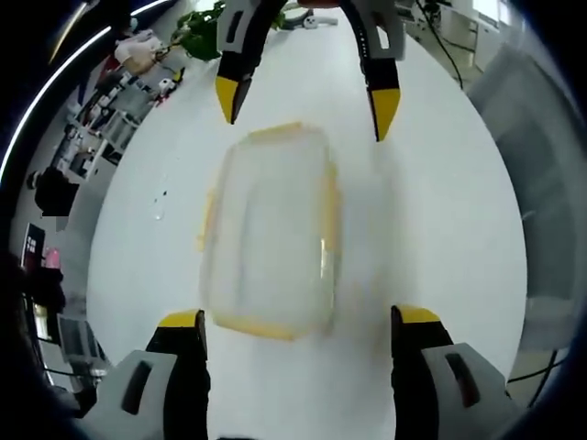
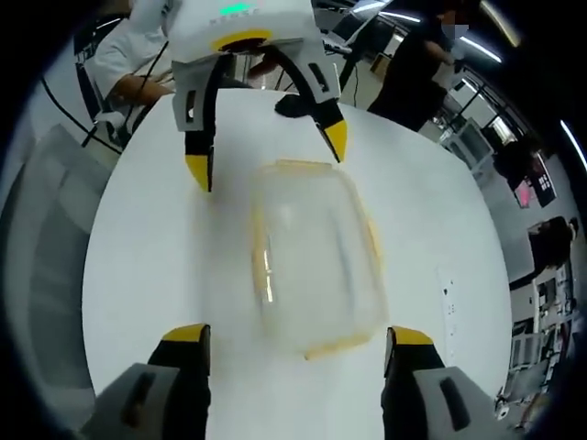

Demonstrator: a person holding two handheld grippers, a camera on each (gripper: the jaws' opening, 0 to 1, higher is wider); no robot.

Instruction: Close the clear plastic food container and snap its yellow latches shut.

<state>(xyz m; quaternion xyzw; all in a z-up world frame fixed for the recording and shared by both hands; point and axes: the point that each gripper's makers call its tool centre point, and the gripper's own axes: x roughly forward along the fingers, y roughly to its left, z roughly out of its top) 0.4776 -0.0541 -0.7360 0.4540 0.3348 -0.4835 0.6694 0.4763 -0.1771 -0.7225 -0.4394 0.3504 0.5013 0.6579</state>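
The clear rectangular plastic food container with yellow latches [image 1: 269,234] lies flat near the middle of the white round tabletop [image 1: 440,211], well away from its edges, so both claws can reach it from opposite ends. Its lid appears to sit on top, though the motion blur makes it hard to tell whether it is fully seated or whether any latch is snapped. The left claw [image 1: 298,325] hovers at one short end, jaws spread wide and gripping nothing, straddling the container's width as if ready to press down. The right claw [image 2: 298,344] faces it from the other short end, likewise spread and empty. Each claw shows across the container in the other's view. People stand beyond the far tabletop edge
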